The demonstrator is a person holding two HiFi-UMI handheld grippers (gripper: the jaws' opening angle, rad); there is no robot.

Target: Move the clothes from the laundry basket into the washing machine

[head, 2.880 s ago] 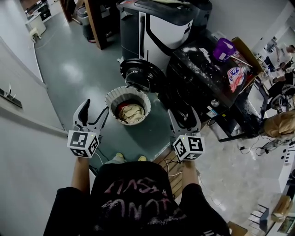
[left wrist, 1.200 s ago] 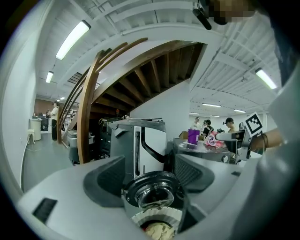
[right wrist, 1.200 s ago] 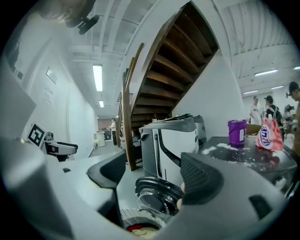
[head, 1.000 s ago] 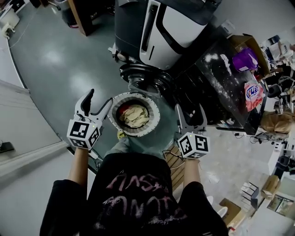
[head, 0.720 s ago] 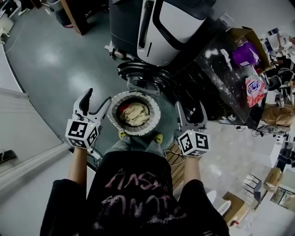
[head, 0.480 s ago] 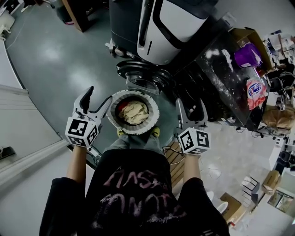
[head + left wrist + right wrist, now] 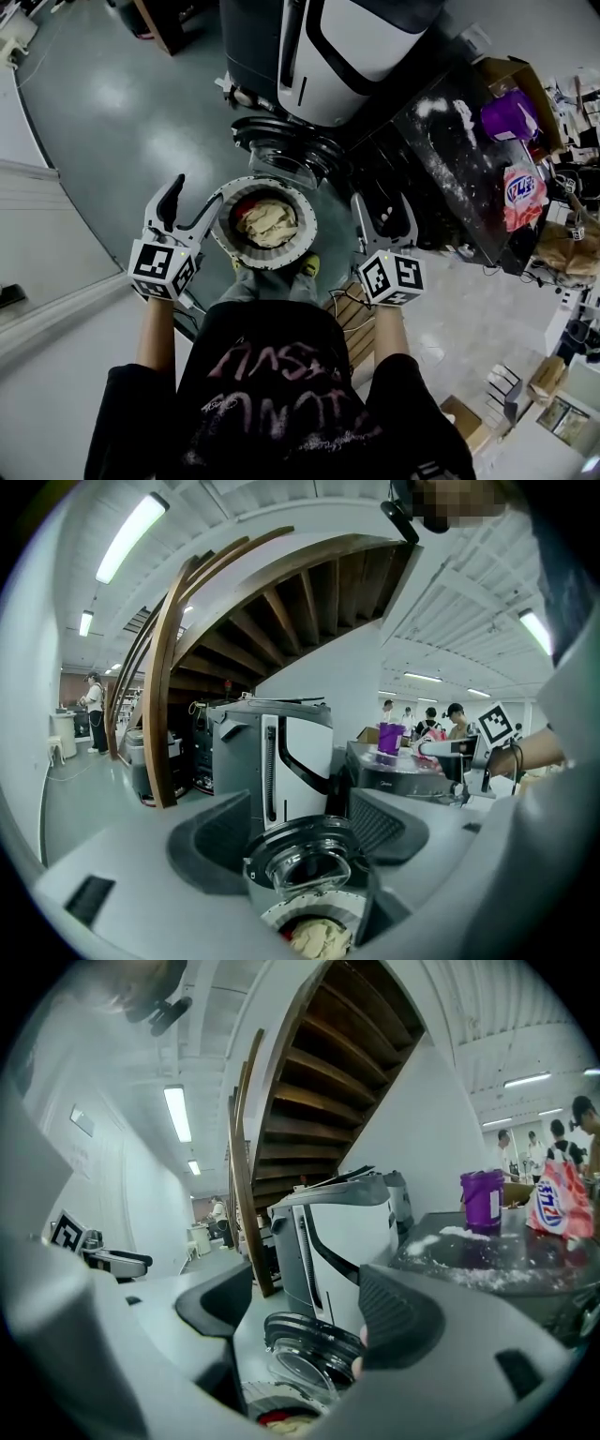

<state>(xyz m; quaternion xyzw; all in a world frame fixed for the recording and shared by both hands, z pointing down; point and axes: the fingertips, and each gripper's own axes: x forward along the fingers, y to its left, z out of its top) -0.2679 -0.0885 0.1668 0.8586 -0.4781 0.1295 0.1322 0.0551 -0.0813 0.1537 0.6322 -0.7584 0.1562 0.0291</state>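
Observation:
The round white laundry basket (image 7: 222,202) stands on the floor in front of me, with beige and red clothes (image 7: 265,220) heaped in it. The left gripper (image 7: 190,204) hangs open at the basket's left rim, with nothing between its fingers. Open and empty too, the right gripper (image 7: 383,212) is off to the basket's right. Beyond the basket, the washing machine's round glass door (image 7: 284,148) stands swung open beside the black washing machine (image 7: 441,159). In the left gripper view, the door (image 7: 305,860) and clothes (image 7: 314,939) show between the left gripper's (image 7: 300,838) fingers. The right gripper (image 7: 305,1312) looks at the door (image 7: 309,1349).
A tall grey-and-white machine (image 7: 352,42) stands behind the door. A purple jug (image 7: 511,114) and a pink bag (image 7: 525,192) sit on the washer's powder-strewn top. A curved wooden stair beam (image 7: 164,686) rises at the left. Cables lie on the floor by my right foot.
Both grippers have edged forward and a little down beside the basket, the basket now closer under me. Their jaws stay as wide as before.

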